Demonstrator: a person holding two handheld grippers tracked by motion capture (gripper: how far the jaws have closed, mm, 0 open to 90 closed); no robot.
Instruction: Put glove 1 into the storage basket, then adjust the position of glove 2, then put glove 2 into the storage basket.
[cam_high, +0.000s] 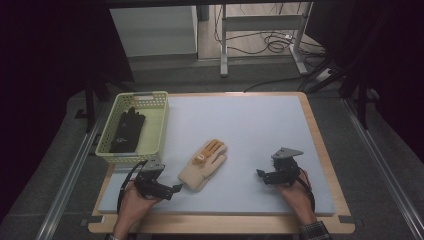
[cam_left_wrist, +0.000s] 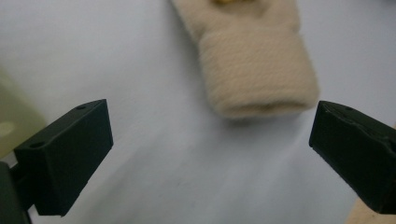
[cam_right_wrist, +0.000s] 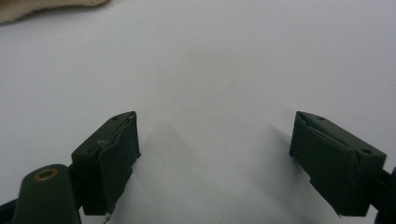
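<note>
A beige knitted glove (cam_high: 204, 164) with orange fingers lies flat near the middle of the white mat (cam_high: 250, 125), cuff toward me. Its cuff (cam_left_wrist: 259, 65) shows just ahead of my left gripper (cam_left_wrist: 210, 144), whose jaws stand wide open with nothing between them. In the high view the left gripper (cam_high: 176, 189) sits at the mat's front left, right by the cuff. My right gripper (cam_high: 260, 174) rests at the front right, apart from the glove. Its jaws are open over bare mat in the right gripper view (cam_right_wrist: 215, 158), where a beige scrap of the glove (cam_right_wrist: 42, 7) shows in the top left corner.
A pale green basket (cam_high: 150, 100) stands at the mat's left edge with a black glove (cam_high: 127, 130) inside it. The mat lies on a wooden board (cam_high: 320, 145). Beyond the table are metal legs and cables on the floor.
</note>
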